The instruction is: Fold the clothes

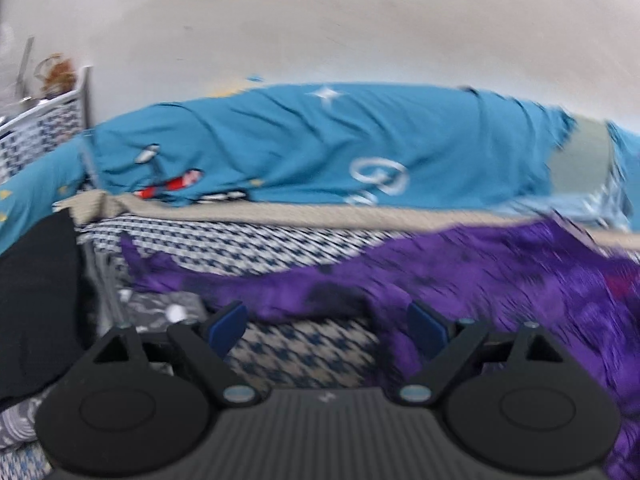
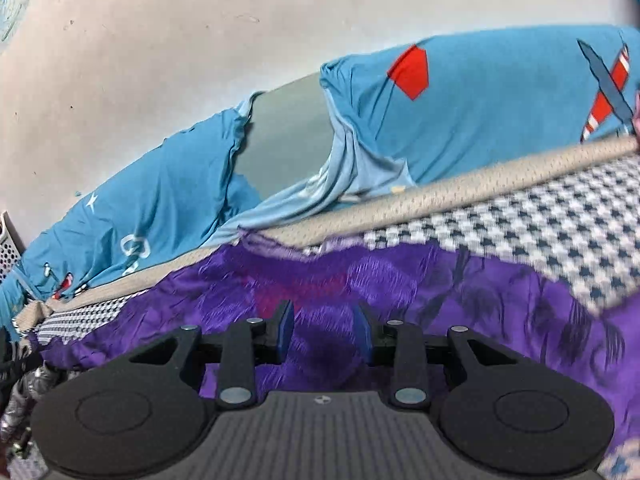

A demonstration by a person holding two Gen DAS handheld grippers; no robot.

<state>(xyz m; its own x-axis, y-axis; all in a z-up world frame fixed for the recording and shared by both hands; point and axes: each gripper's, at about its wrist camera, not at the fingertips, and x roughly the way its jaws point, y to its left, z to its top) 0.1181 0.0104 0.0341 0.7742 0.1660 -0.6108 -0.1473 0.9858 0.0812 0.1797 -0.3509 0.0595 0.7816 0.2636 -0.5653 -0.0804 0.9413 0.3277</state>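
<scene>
On a bed covered with a blue-and-white houndstooth sheet [image 1: 256, 248] lies a crumpled purple garment with dark blotchy print [image 1: 500, 272], spread from the middle toward the right of the left wrist view and filling the near middle of the right wrist view [image 2: 400, 276]. The left gripper [image 1: 326, 326] hovers over the near edge of this garment with its blue-padded fingers [image 1: 228, 322] spread wide apart and nothing between them; checked sheet shows in the gap below. The right gripper [image 2: 324, 334] sits low over the purple cloth, its blue pads [image 2: 285, 332] a moderate way apart; the fabric shows between them, but whether they pinch any of it cannot be told, since the picture is blurred there. Along the far side of the bed runs a beige woven border strip [image 1: 320, 212], and beyond it a teal cloth with white star and red-and-white prints [image 1: 320, 140] is draped over a long raised shape against a plain whitish wall [image 1: 320, 20]. In the right wrist view the same teal cloth [image 2: 500, 100] parts to show a grey-green surface [image 2: 288, 128]. At the near left of the left wrist view lies a black fabric mass [image 1: 36, 300], with a white slatted rail [image 1: 44, 112] farther off.
</scene>
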